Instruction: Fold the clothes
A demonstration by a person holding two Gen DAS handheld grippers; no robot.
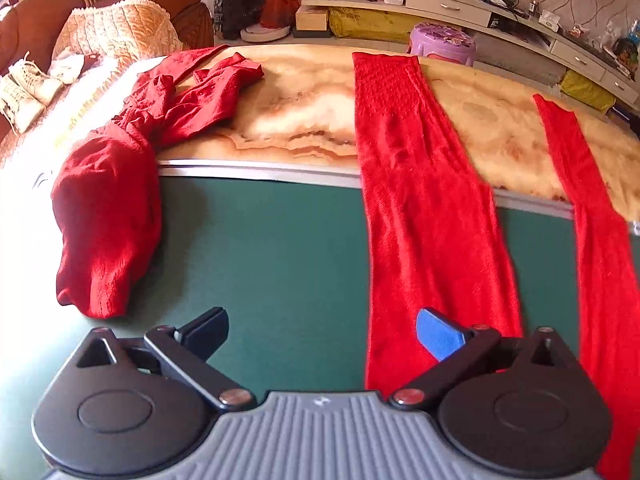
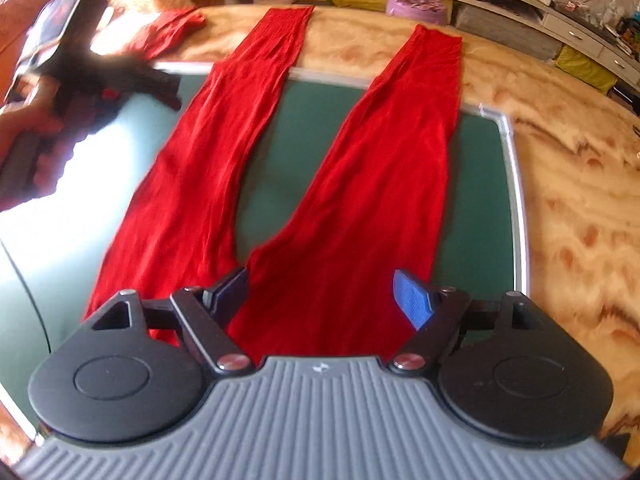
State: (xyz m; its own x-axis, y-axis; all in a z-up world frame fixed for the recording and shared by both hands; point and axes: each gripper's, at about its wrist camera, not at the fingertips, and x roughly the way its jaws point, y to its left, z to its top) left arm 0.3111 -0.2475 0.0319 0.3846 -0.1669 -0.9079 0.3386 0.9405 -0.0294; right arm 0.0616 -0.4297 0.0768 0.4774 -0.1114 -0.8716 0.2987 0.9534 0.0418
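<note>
Both tongs [image 1: 322,334] [image 2: 320,294] gape empty above red trousers [image 2: 320,184] on a green mat [image 1: 260,248], marble table [image 1: 304,104].

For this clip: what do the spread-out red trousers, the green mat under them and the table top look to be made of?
Red trousers: soft, thin knit fabric, probably; fine ribbed texture, limp wrinkles, slight sheen.
Green mat: matte, smooth sheet, possibly rubber or felt; no gloss, with a silvery metal-looking edge strip.
Table top: glossy cream-and-brown veined surface, marble or a marble-look laminate; the pictures cannot settle which.
</note>
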